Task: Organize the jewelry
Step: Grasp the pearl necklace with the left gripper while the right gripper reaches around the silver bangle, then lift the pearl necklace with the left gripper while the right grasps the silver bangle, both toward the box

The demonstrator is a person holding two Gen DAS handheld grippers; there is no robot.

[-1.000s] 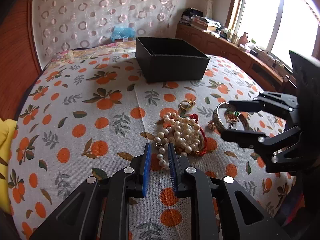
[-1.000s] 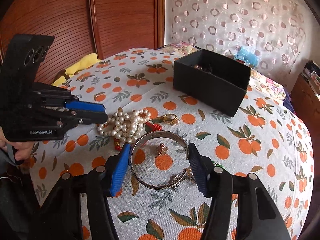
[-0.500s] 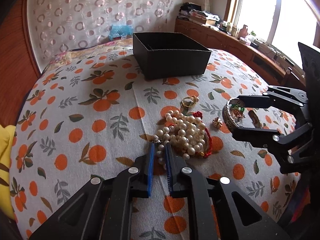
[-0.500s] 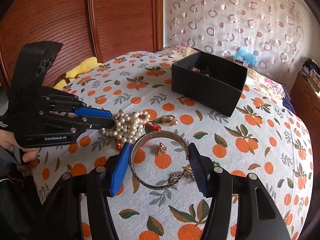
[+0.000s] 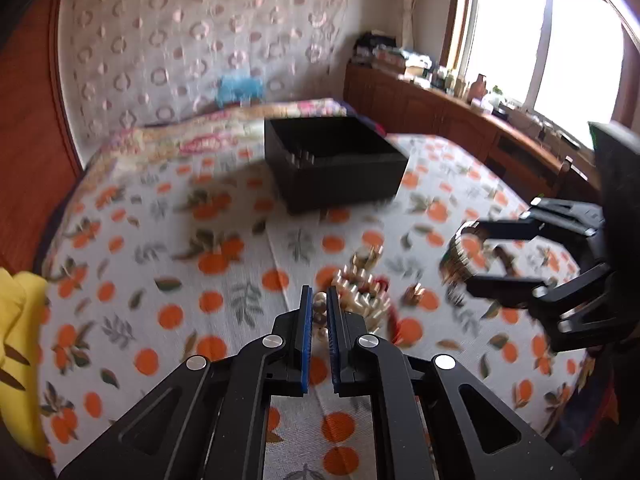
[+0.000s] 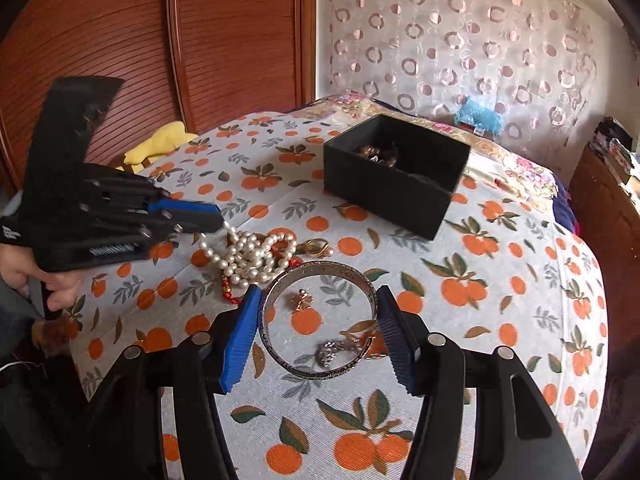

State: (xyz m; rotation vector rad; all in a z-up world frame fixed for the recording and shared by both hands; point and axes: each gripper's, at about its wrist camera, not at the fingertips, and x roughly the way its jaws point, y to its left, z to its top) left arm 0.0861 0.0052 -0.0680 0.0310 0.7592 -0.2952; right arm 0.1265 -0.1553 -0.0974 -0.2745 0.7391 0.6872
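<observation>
A white pearl necklace [image 6: 248, 254] with a red cord lies heaped on the orange-print cloth. My left gripper [image 5: 318, 304] is shut on one end of the pearl necklace [image 5: 360, 300] and lifts the strand off the heap; it also shows in the right wrist view [image 6: 218, 218]. My right gripper [image 6: 318, 304] grips a silver bangle [image 6: 320, 276] across its width and holds it above the cloth; it shows in the left wrist view [image 5: 468, 256]. A black open box [image 6: 394, 174] stands behind with jewelry inside. A gold ring [image 6: 318, 246] and a small gold charm [image 6: 302, 300] lie nearby.
A yellow cloth [image 5: 16, 336] lies at the bed's left edge. Wooden wardrobe doors [image 6: 160, 40] stand behind. A wooden cabinet [image 5: 460, 120] with clutter runs under the window. A small silver and gold piece [image 6: 344, 346] lies under the bangle.
My left gripper closed on the pearl strand and rose, pulling pearls up. My right gripper lifted with the bangle between its fingers.
</observation>
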